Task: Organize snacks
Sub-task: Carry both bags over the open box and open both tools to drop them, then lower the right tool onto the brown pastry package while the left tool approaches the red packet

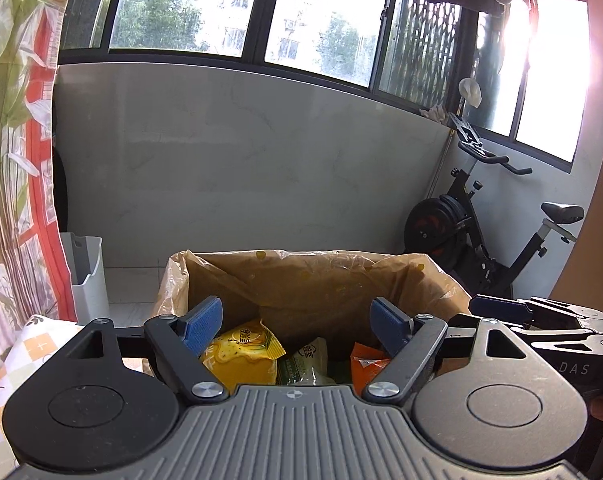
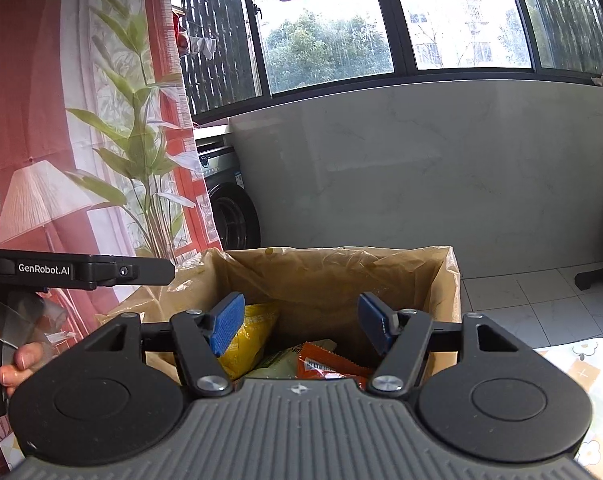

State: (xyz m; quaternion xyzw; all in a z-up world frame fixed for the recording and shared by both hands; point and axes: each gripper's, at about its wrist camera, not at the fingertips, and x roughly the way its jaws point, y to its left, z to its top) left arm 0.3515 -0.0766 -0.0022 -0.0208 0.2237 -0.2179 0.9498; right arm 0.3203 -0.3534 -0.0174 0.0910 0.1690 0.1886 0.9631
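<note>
A box lined with a tan plastic bag [image 1: 301, 280] [image 2: 341, 276] stands just ahead of both grippers. Inside it lie a yellow snack packet [image 1: 241, 356] [image 2: 249, 340], a pale green packet [image 1: 307, 364] [image 2: 277, 362] and an orange packet [image 1: 367, 362] [image 2: 325, 362]. My left gripper [image 1: 299, 322] hovers over the box's near rim, open, with nothing between its blue pads. My right gripper [image 2: 301, 322] hangs beside it over the same box, also open and empty. The right gripper's body [image 1: 541, 320] shows at the right edge of the left wrist view; the left gripper's body [image 2: 81, 270] shows at the left of the right wrist view.
A patterned tablecloth [image 1: 17, 356] [image 2: 593, 364] lies under the box. A white bin [image 1: 87, 276] stands on the tiled floor at left, an exercise bike [image 1: 485, 232] at right, a washing machine [image 2: 229, 204] behind the curtain [image 2: 101, 120]. A hand [image 2: 9, 360] grips the left tool.
</note>
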